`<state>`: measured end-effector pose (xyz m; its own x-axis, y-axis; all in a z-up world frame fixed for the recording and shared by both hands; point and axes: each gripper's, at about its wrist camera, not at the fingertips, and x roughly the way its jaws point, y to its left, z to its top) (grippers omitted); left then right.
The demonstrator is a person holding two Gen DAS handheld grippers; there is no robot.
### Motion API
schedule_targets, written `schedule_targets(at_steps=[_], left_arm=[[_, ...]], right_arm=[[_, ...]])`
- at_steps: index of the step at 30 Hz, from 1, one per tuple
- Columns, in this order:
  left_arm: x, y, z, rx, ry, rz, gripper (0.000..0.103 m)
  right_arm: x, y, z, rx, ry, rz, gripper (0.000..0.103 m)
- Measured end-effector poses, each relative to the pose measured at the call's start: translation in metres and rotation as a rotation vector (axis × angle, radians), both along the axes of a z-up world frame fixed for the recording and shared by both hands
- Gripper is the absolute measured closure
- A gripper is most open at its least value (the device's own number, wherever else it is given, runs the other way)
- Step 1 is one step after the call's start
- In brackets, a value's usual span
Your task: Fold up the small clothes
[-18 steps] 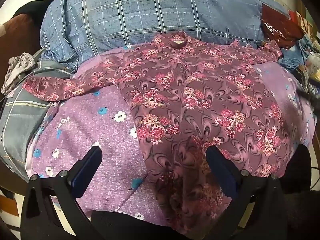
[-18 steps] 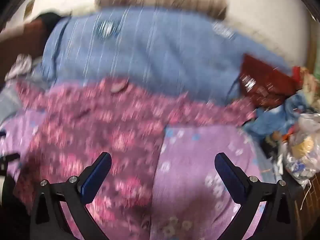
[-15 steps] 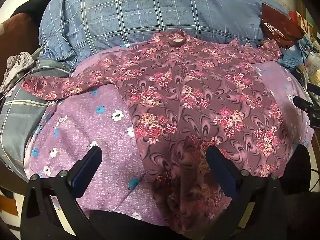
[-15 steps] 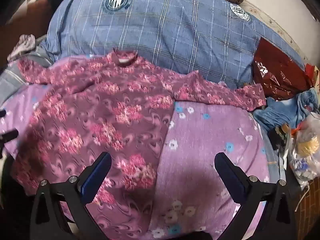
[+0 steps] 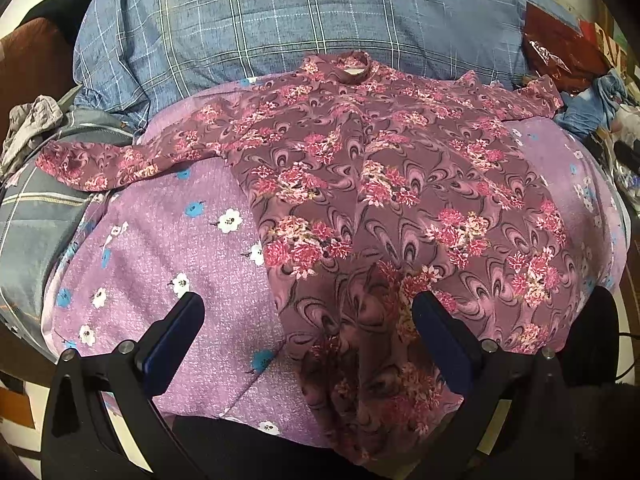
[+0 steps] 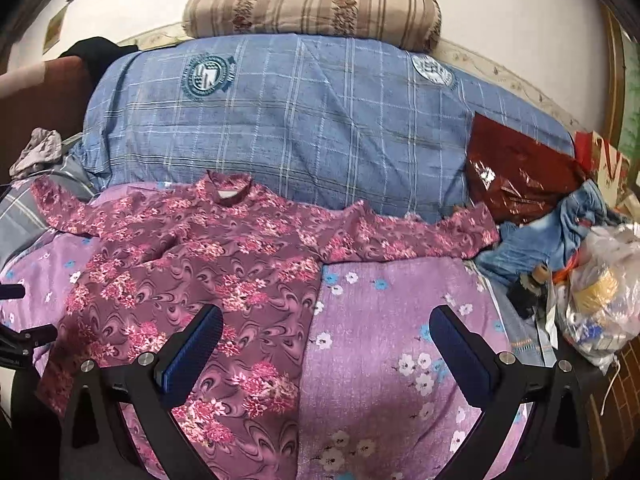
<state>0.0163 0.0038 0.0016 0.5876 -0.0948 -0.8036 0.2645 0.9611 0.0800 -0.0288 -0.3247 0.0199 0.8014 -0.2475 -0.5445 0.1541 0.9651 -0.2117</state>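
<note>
A maroon long-sleeved top with pink flowers (image 5: 380, 184) (image 6: 208, 280) lies spread flat on a purple flowered cloth (image 5: 160, 248) (image 6: 392, 320), collar toward the far side, both sleeves stretched out sideways. My left gripper (image 5: 308, 320) hovers open above the top's near left hem, nothing between its fingers. My right gripper (image 6: 326, 328) is open too, above the top's right side edge and the purple cloth, holding nothing. Part of the left gripper (image 6: 16, 344) shows at the left edge of the right wrist view.
A blue checked quilt (image 6: 300, 120) lies behind the top, with a striped pillow (image 6: 312, 0) beyond it. A dark red plastic bag (image 6: 520, 172), denim clothes (image 6: 560, 236) and a clear bag (image 6: 600, 296) crowd the right. Grey cloth (image 5: 32, 128) lies at the left.
The right wrist view has tilted up, so the pillow and wall now show. The left wrist view has barely shifted. The top has not moved.
</note>
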Motion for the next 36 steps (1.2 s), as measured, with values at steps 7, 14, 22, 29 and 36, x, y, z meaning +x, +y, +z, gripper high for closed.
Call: schedule_targets(at_steps=[7, 14, 22, 29, 36], left_arm=[[0.002, 0.003, -0.002, 0.004, 0.011, 0.009, 0.0], [0.005, 0.008, -0.002, -0.001, 0.012, 0.027, 0.0], [0.014, 0.037, 0.007, -0.016, -0.007, 0.108, 0.0], [0.018, 0.047, 0.003, -0.05, 0.024, 0.147, 0.0], [0.016, 0.036, 0.003, -0.038, 0.02, 0.112, 0.0]], right_arm=[[0.003, -0.007, -0.028, -0.003, 0.099, -0.024, 0.0], [0.005, -0.017, -0.037, 0.074, 0.145, -0.027, 0.0], [0.01, -0.022, -0.043, 0.115, 0.184, -0.019, 0.0], [0.009, -0.021, -0.043, 0.113, 0.192, -0.017, 0.0], [0.008, -0.014, -0.043, 0.096, 0.196, 0.005, 0.0]])
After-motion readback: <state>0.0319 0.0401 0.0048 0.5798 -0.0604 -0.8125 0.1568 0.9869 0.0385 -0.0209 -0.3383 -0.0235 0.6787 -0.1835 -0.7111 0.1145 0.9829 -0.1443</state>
